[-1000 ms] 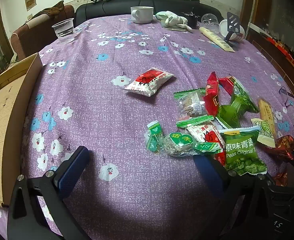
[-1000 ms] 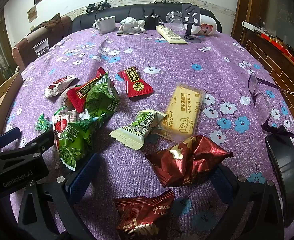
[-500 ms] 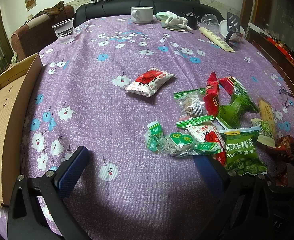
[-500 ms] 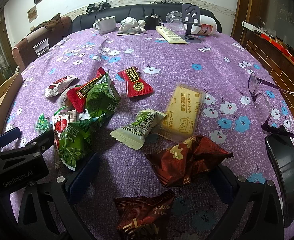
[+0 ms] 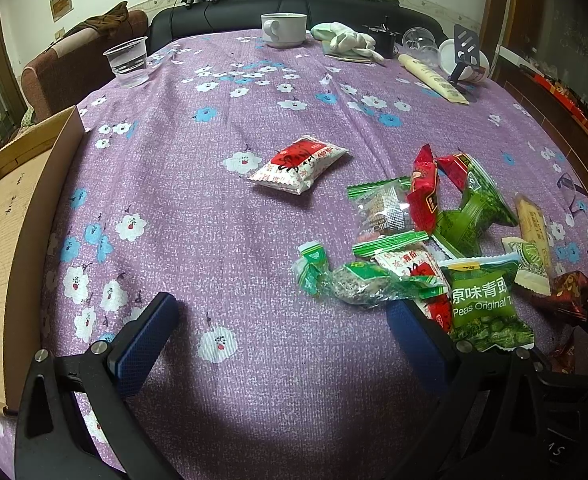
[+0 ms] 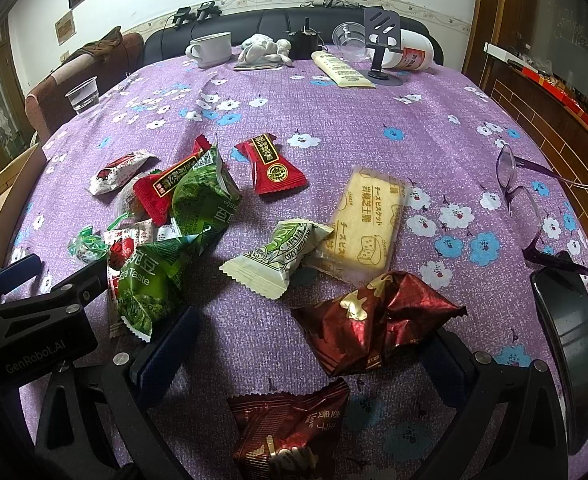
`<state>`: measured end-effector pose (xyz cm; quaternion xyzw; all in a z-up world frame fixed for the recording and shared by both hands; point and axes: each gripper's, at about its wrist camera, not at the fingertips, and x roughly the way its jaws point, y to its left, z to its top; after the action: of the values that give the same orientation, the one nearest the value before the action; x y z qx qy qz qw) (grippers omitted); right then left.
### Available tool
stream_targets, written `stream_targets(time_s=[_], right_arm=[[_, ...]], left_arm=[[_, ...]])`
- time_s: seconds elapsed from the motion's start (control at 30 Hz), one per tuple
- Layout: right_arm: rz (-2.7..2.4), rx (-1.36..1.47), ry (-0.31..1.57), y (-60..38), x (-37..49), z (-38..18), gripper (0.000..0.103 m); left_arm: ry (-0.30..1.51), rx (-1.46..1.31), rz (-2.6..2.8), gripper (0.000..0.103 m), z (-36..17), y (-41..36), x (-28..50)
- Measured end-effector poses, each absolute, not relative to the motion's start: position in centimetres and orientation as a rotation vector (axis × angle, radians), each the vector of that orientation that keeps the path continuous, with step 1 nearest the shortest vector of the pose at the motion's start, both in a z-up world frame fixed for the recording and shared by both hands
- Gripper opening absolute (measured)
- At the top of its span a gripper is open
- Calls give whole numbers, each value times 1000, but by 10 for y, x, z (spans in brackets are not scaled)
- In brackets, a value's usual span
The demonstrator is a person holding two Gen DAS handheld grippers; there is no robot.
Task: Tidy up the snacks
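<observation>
Purple flowered tablecloth (image 5: 221, 240) fills both frames | cardboard box (image 5: 9, 240) at left edge | snack packets (image 6: 197, 216) heaped centre-left, right view | left gripper (image 5: 281, 320) spread wide, empty; right gripper (image 6: 310, 348) spread wide around dark red packet (image 6: 374, 328)

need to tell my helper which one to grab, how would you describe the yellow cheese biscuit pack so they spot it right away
On the purple flowered tablecloth, look right of the heaped green and red packets, towards the purple glasses. The cheese biscuit pack lies flat there, its lower left edge tucked under a cream and green wrapper. It is the only long, pale yellow rectangle, printed with dice.
</observation>
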<state>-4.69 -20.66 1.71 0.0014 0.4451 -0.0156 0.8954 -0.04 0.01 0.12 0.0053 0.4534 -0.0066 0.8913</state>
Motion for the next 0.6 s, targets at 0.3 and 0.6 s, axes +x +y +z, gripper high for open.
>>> stream_targets(time_s=[0.3, 0.6], right_arm=[[-32, 3, 923, -206, -47, 17, 103], [-32, 3, 923, -206, -47, 18, 103]], left_arm=[[942, 11, -12, 103, 0, -2, 1], [941, 10, -12, 103, 0, -1, 0]])
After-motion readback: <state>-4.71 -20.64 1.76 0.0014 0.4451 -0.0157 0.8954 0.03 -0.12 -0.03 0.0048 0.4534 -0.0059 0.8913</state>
